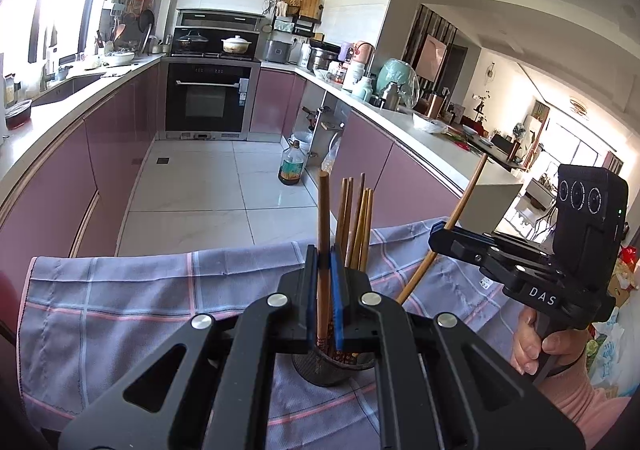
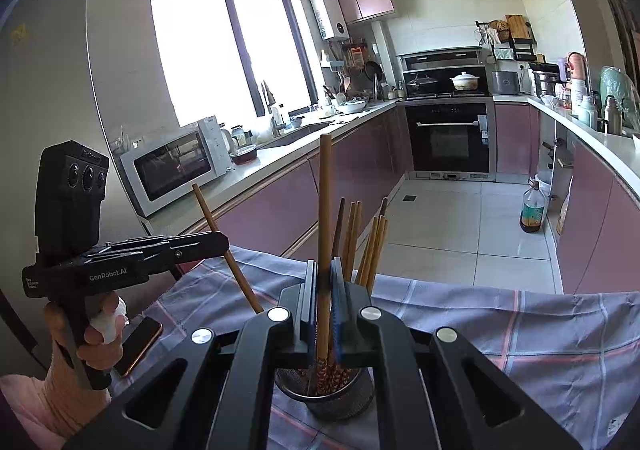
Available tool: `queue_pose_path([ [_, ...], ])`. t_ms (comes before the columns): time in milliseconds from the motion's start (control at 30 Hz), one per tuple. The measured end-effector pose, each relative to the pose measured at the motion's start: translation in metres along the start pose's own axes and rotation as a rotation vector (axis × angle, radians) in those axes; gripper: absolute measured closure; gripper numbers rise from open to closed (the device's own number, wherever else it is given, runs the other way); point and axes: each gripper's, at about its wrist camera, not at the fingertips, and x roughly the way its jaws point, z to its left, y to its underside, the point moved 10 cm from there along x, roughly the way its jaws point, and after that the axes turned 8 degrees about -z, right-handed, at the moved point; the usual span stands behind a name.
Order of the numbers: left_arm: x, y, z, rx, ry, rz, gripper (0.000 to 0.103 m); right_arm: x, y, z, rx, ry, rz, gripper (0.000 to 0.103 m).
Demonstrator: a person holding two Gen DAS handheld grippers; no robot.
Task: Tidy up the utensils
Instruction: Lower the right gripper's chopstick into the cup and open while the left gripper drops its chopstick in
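left claw [image 1: 323,270]: clamped on brown wooden chopstick [image 1: 323,210] | right claw [image 2: 323,282]: clamped on tan wooden chopstick [image 2: 325,190] | both above dark mesh holder [image 2: 334,400], lower centre

Daylight from a wide window [image 2: 228,50] fills a kitchen of mauve cabinets [image 1: 116,138] and white floor tiles [image 1: 208,186].

Mesh holder [image 1: 320,370] base behind claws

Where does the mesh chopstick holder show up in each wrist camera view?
Left wrist: mesh chopstick holder bottom centre, partly hidden under the gripper, on the checked cloth.
Right wrist: holder bottom centre, below the fingers.
Shared landmark: black oven.
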Motion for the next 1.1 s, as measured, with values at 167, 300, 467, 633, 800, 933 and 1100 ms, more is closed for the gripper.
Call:
queue_pose_path([
  [167,0.009,0.007,0.003,0.006,-0.003,0.019,0.096,0.004,0.005,0.001,-0.005,0.001,0.022,0.098],
  [300,0.012,0.011,0.006,0.013,-0.006,0.032,0.096,0.007,0.007,0.000,-0.005,0.004,0.032,0.098],
  [467,0.016,0.012,0.008,0.023,-0.012,0.045,0.096,0.013,0.012,0.000,-0.010,0.005,0.051,0.098],
  [633,0.022,0.017,0.009,0.040,-0.020,0.062,0.095,0.017,0.016,0.001,-0.021,0.004,0.074,0.098],
  [800,0.028,0.019,0.009,0.053,-0.025,0.071,0.095,0.025,0.023,0.002,-0.022,0.006,0.103,0.098],
  [933,0.032,0.019,0.008,0.065,-0.037,0.074,0.095,0.028,0.029,0.002,-0.020,0.008,0.123,0.098],
  [1100,0.038,0.017,0.008,0.062,-0.044,0.080,0.095,0.032,0.030,-0.001,-0.010,0.012,0.128,0.097],
])
